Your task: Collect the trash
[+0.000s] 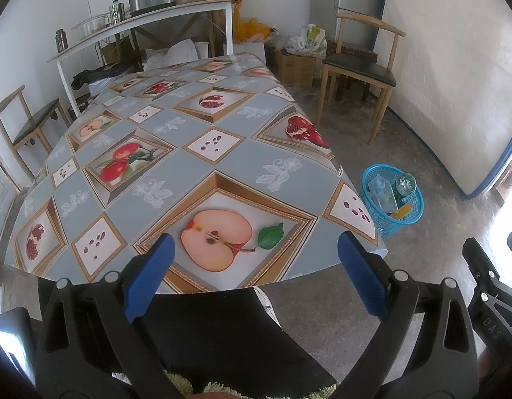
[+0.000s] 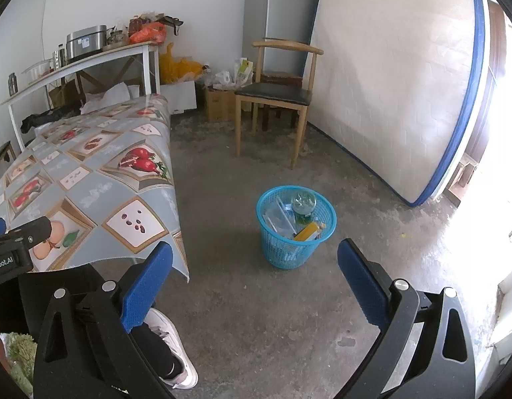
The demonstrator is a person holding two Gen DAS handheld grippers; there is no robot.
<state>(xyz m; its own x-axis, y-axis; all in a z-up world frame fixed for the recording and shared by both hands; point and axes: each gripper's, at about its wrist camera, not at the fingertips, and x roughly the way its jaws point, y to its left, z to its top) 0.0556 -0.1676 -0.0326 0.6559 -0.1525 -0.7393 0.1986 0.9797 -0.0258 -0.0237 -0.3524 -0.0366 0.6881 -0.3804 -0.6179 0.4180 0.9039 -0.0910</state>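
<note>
Right wrist view: both grippers, left (image 1: 256, 259) and right (image 2: 255, 266), are held agape and empty, so the full bin (image 2: 295, 226) could be tipped if nudged.

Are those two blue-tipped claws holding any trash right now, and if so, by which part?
No, nothing is held. The left gripper hangs open over the table's edge, and the right gripper is open above the floor, near the blue wastebasket of trash.
</note>
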